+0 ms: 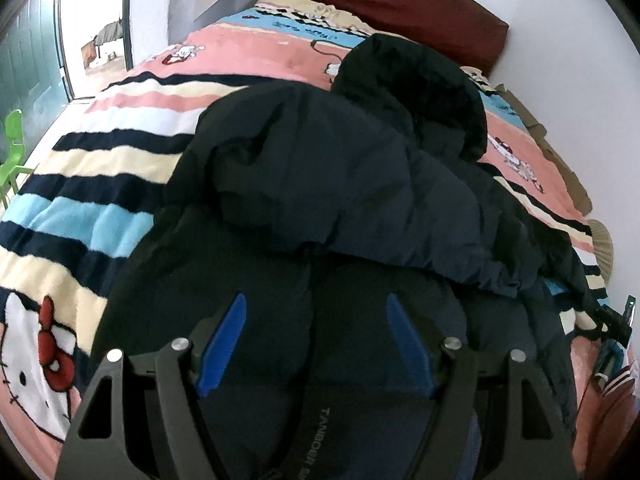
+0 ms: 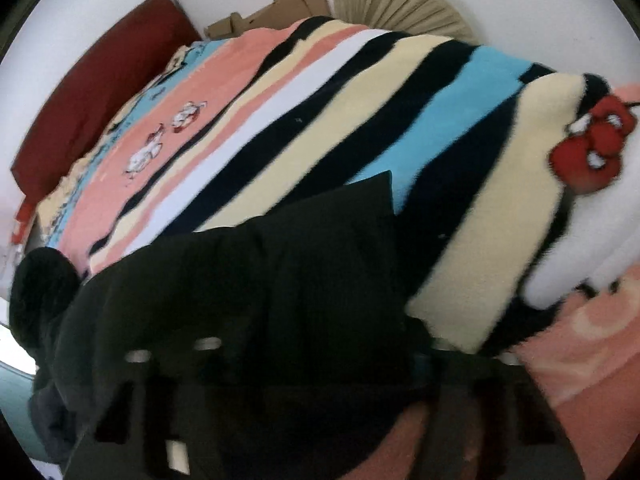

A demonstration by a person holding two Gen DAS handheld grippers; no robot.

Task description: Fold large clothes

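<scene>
Dark padded hooded jacket [image 1: 320,184] lies crumpled on a striped cartoon blanket [image 1: 100,168], mid-fold. Left gripper [image 1: 316,344] hovers, jaws spread; right gripper's [image 2: 320,392] state cannot be told. Next, likely, gripping and flattening a side.

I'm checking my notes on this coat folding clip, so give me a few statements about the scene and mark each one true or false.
1. The left gripper is open above the dark puffer jacket. True.
2. The jacket lies on a plain white sheet. False: it lies on a striped Hello Kitty blanket.
3. A dark red headboard stands at the bed's far end. True.
4. The jacket's hood is bright red. False: it is black.
</scene>
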